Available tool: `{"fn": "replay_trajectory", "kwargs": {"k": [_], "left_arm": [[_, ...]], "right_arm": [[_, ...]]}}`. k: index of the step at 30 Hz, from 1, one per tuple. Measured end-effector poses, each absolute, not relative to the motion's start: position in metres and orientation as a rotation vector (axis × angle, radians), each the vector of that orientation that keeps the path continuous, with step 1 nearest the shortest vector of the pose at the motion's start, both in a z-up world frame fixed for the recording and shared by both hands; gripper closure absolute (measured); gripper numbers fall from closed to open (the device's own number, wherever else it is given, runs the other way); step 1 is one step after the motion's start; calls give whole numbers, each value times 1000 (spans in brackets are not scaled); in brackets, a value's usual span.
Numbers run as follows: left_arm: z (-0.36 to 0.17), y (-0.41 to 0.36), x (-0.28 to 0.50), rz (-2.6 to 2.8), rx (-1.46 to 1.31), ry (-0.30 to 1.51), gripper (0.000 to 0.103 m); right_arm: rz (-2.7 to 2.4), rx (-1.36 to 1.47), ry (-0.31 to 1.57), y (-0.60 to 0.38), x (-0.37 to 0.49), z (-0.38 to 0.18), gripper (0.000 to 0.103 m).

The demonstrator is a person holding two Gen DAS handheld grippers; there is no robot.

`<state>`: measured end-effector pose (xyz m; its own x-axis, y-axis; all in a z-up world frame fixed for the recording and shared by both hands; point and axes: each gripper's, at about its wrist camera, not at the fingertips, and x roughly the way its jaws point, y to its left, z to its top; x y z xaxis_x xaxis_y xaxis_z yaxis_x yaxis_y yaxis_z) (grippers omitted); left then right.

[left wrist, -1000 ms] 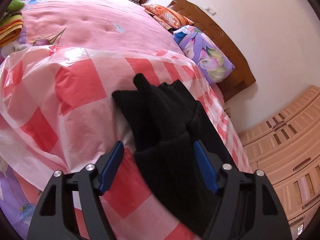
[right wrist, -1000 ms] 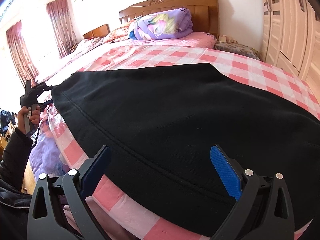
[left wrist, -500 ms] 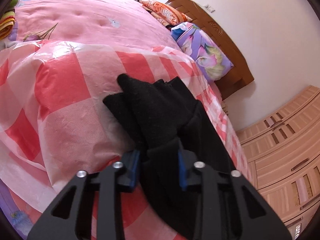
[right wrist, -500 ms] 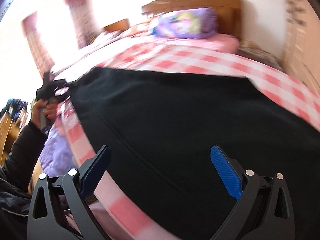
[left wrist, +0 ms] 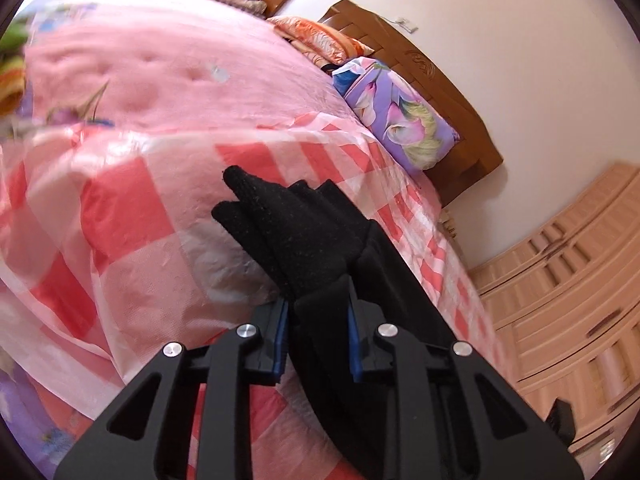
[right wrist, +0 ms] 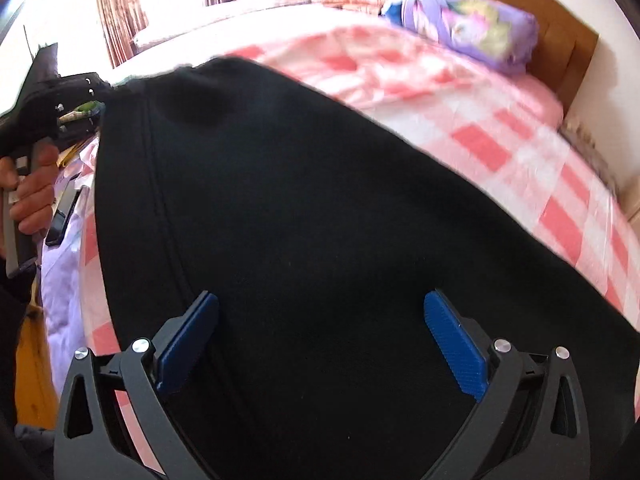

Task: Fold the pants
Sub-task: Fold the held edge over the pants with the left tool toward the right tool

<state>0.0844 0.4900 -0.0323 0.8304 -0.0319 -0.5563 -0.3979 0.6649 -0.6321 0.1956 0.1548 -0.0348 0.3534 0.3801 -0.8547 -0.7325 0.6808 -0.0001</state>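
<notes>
Black pants (right wrist: 312, 208) lie spread across a pink-and-white checked bed cover (right wrist: 520, 152). In the left wrist view the bunched cuff end of the pants (left wrist: 296, 236) pokes out past my left gripper (left wrist: 318, 338), which is shut on that fabric and holds it just above the cover (left wrist: 120, 216). My right gripper (right wrist: 320, 336) is open, its blue pads (right wrist: 454, 350) spread wide over the broad part of the pants, gripping nothing. The left gripper (right wrist: 52, 92) and the hand holding it show at the far left of the right wrist view.
A purple floral folded quilt (left wrist: 400, 120) lies at the wooden headboard (left wrist: 460, 96). A pink quilt (left wrist: 160, 64) covers the far half of the bed. A wooden wardrobe (left wrist: 568, 292) stands to the right. Curtains (right wrist: 120, 4) hang at the window. The bed's near edge drops off at the left (right wrist: 60, 280).
My left gripper closed from wide open onto the bunched pant end and lifted it a little. My right gripper stayed open and swung over the pants.
</notes>
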Motion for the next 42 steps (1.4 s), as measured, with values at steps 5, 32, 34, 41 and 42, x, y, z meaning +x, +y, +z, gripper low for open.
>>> {"fn": "replay_trajectory", "kwargs": {"k": [5,32,34,41,42], "left_arm": [[46,413,91,246,-411,494,80],[-19,52,-1,-389,788,207,17],[-22,55,-11,-386,806,208,16],[-6,151,35,-109,455,372,18],[-3,166,39,-86,414,380,18]], "right_arm": [[709,-155,870,92,193,-2,4],[603,575,845,-150,156,-20,4],[646,576,934,-126,159,-28,4],[551,429,812,-101,142,-5,4],[547,429,762,-104,138,3,5]]}}
